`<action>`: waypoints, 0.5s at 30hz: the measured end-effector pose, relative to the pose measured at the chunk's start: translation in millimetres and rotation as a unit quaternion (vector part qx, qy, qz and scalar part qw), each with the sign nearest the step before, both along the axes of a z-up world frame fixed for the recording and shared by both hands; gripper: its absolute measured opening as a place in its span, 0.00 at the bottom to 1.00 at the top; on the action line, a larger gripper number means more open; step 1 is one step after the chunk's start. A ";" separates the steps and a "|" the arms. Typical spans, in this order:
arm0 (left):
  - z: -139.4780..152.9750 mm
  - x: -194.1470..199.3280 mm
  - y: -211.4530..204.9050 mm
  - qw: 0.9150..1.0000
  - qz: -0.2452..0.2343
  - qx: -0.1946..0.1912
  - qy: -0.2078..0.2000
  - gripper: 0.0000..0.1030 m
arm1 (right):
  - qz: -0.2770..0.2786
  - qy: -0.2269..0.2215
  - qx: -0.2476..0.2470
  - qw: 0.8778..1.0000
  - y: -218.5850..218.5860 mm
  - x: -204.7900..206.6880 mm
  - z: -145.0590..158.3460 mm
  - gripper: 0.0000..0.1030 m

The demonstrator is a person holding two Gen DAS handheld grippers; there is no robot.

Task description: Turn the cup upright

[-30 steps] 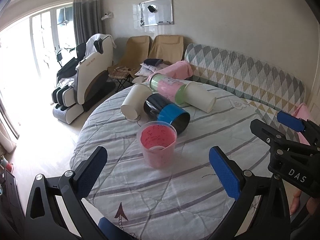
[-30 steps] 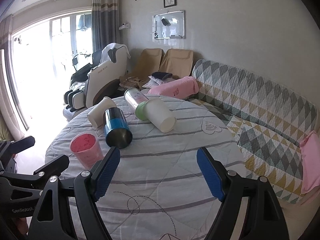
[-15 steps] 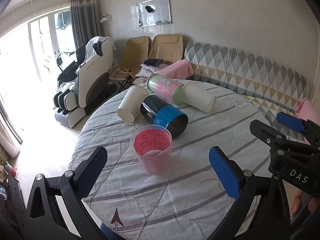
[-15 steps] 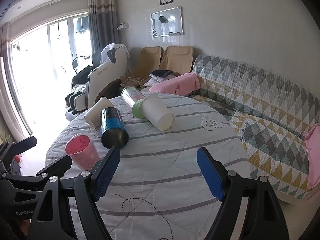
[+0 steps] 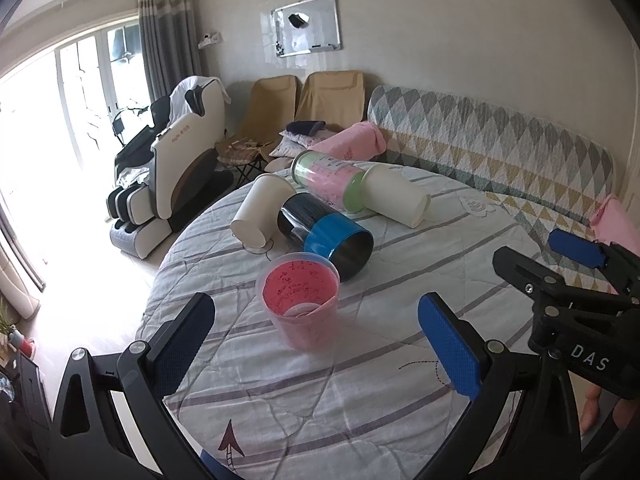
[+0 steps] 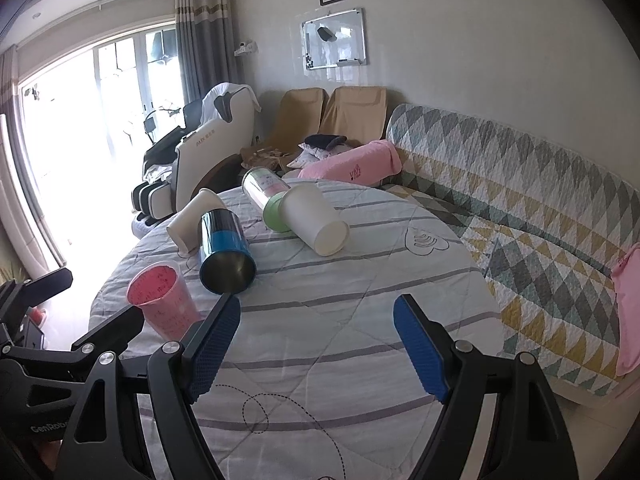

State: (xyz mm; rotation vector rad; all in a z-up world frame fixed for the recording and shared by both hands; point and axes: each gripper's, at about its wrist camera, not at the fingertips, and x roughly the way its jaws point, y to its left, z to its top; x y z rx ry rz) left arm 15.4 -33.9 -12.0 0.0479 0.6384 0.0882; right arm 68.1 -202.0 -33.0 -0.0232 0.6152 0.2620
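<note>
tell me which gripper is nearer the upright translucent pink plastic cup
Left. The left gripper faces the upright translucent pink plastic cup between its open fingers; the right gripper sits off to the cup's right.

Left gripper (image 5: pixel 316 344) has pulled back and shifted a bit — pink cup (image 5: pixel 301 306) now sits further from its pads, lower and more centred between them than a second ago. In the left view the whole cup cluster has slid down-frame: blue-band cup (image 5: pixel 328 236) and the wall pictures show more. Right gripper (image 6: pixel 316 352) also backed off and tilted up — blue-band cup (image 6: pixel 226 254) and pink cup (image 6: pixel 162 300) sit closer to its left pad, more ceiling and window in view.
</note>
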 end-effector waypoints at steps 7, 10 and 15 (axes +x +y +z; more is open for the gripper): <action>0.1 1.4 -0.9 1.000 0.001 0.001 0.000 1.00 | 0.000 0.005 -0.002 1.000 1.4 0.7 -2.6 0.78; 0.0 2.3 -1.3 1.000 0.002 0.001 0.000 1.00 | 0.000 0.005 -0.003 1.000 1.7 0.7 -2.7 0.78; -1.7 1.6 0.8 1.000 0.006 0.001 0.002 1.00 | 0.000 0.006 -0.004 1.000 2.7 -0.2 -2.9 0.78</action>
